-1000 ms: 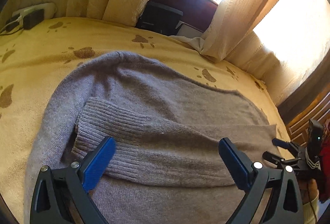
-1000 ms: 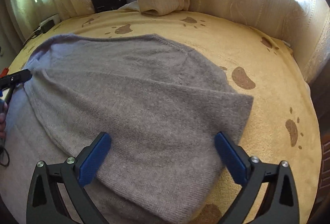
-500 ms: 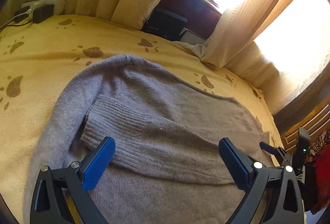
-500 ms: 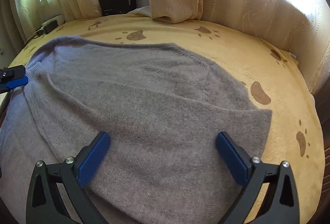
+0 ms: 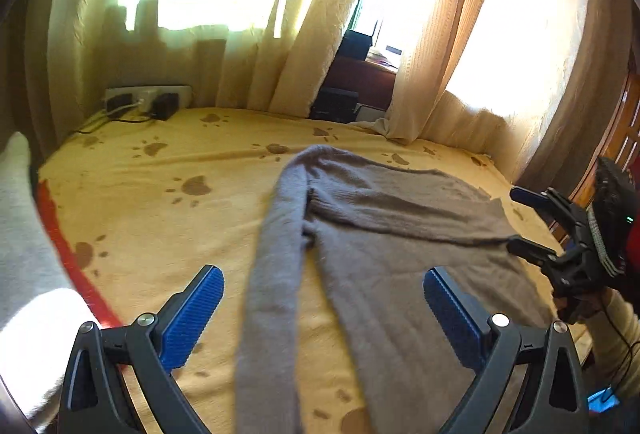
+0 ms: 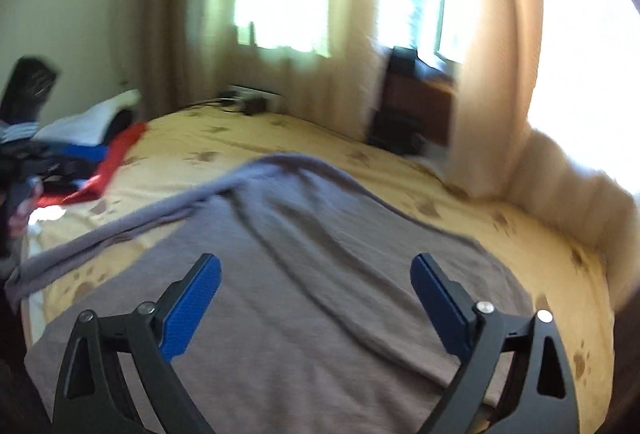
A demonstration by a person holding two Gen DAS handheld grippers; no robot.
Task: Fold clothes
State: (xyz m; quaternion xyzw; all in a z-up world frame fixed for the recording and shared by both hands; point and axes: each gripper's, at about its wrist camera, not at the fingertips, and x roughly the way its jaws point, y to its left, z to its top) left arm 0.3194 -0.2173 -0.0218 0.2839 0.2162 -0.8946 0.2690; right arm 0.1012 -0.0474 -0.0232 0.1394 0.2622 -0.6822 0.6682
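no writing or brand can be read anywhere in either view; the only pattern is the brown paw prints scattered over the yellow bed cover (image 5: pixel 168 218).

the grey sweater (image 5: pixel 400 234) is a soft, fuzzy knit lying flat on the bed, its body spread toward the right side in the left wrist view. one long sleeve (image 5: pixel 276 274) runs straight down from the shoulder toward the camera, beside the body with a strip of yellow cover showing between them lower down. in the right wrist view, which is blurred, the same sweater (image 6: pixel 320 294) fills the middle of the bed, with the sleeve (image 6: pixel 120 230) stretched out to the left.

the left gripper (image 5: pixel 323 308) hangs above the sleeve with its blue fingers (image 5: pixel 192 318) spread wide, nothing pressed between them. the right gripper (image 6: pixel 316 308) hangs over the sweater body; its jaws are closing but stand well apart, and its fingers (image 6: pixel 192 308) press on nothing.

a pile of clothes (image 6: pixel 80 158) in red, blue and white sits at the left edge of the bed. cream curtains (image 5: pixel 312 34) hang behind, bright with daylight.
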